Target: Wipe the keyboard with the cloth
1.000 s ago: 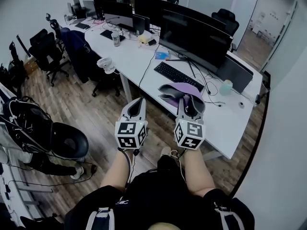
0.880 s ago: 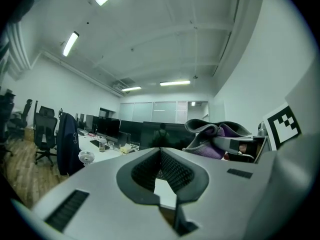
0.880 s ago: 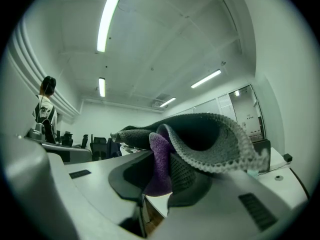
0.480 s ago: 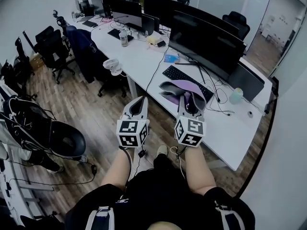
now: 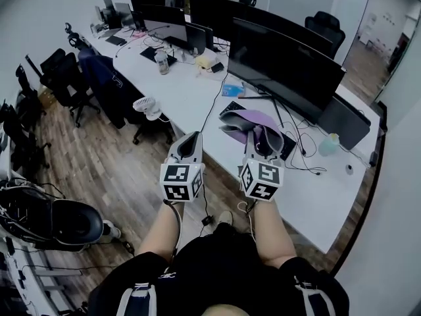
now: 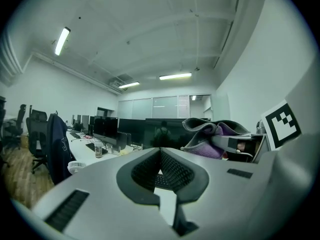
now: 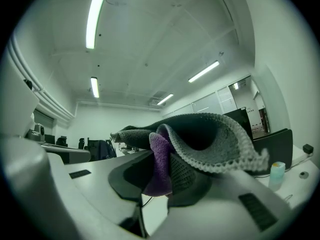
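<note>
Both grippers are up in front of me, side by side and level, pointing at the white desk (image 5: pixel 187 87). My left gripper (image 5: pixel 191 141) is clenched with nothing in it. In the left gripper view its ribbed pads (image 6: pixel 172 171) come together at the tips, and only the desk and screens show past them. It hangs over the wooden floor (image 5: pixel 125 170), just short of the desk edge.

My right gripper (image 5: pixel 263 140) is doing the carrying. Its jaws are clamped on the cloth (image 5: pixel 245 120), purple on one face and grey on the other. In the right gripper view the cloth (image 7: pixel 210 134) is pinched in a purple fold between the pads. The rest of it flops up and forward over the tips in a grey knitted curl. From the left gripper view the same bundle (image 6: pixel 210 134) sticks out to the right of my closed left jaws.

The keyboard (image 5: pixel 229 106) is black and lies on the desk in front of the big curved monitor (image 5: pixel 283 58). From the head view the cloth covers its middle, so only the ends show. I cannot tell whether the cloth is touching the keys or hanging above them.

A small white fan (image 5: pixel 143 104) stands at the desk edge to the left. A pale green bottle (image 5: pixel 328 143) sits on the desk to the right, among cables.
</note>
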The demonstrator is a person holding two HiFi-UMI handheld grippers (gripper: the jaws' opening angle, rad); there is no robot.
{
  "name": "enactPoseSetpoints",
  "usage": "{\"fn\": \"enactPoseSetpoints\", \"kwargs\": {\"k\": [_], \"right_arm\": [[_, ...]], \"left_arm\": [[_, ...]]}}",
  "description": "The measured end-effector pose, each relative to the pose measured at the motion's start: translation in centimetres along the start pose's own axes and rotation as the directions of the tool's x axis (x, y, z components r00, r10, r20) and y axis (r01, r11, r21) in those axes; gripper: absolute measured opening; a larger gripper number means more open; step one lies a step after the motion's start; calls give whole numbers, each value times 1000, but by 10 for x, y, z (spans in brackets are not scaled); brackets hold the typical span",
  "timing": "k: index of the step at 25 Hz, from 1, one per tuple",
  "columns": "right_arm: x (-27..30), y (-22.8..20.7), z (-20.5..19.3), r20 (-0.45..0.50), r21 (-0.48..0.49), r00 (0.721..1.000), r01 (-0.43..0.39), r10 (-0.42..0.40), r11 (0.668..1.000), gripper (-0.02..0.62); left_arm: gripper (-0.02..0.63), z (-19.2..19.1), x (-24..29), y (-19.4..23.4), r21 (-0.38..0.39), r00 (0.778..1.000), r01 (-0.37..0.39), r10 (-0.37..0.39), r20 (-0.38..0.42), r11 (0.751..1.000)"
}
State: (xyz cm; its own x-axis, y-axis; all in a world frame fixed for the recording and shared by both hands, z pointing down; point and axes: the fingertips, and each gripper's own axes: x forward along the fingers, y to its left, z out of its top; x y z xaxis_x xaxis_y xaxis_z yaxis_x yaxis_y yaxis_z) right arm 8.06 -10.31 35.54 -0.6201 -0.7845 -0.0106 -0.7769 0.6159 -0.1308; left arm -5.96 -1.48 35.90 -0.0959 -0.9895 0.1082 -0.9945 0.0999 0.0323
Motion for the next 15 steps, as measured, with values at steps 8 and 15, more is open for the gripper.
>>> {"fn": "enactPoseSetpoints", "kwargs": {"k": [8, 15], "right_arm": [[100, -61, -1, 0, 51, 1000, 30, -30, 998, 95], [172, -96, -2, -7, 72, 999, 44, -43, 996, 95]], "left_arm": [[18, 12, 117, 5, 43, 999, 33, -32, -7, 999], [18, 22, 195, 13, 57, 999, 41, -40, -12, 998]]}}
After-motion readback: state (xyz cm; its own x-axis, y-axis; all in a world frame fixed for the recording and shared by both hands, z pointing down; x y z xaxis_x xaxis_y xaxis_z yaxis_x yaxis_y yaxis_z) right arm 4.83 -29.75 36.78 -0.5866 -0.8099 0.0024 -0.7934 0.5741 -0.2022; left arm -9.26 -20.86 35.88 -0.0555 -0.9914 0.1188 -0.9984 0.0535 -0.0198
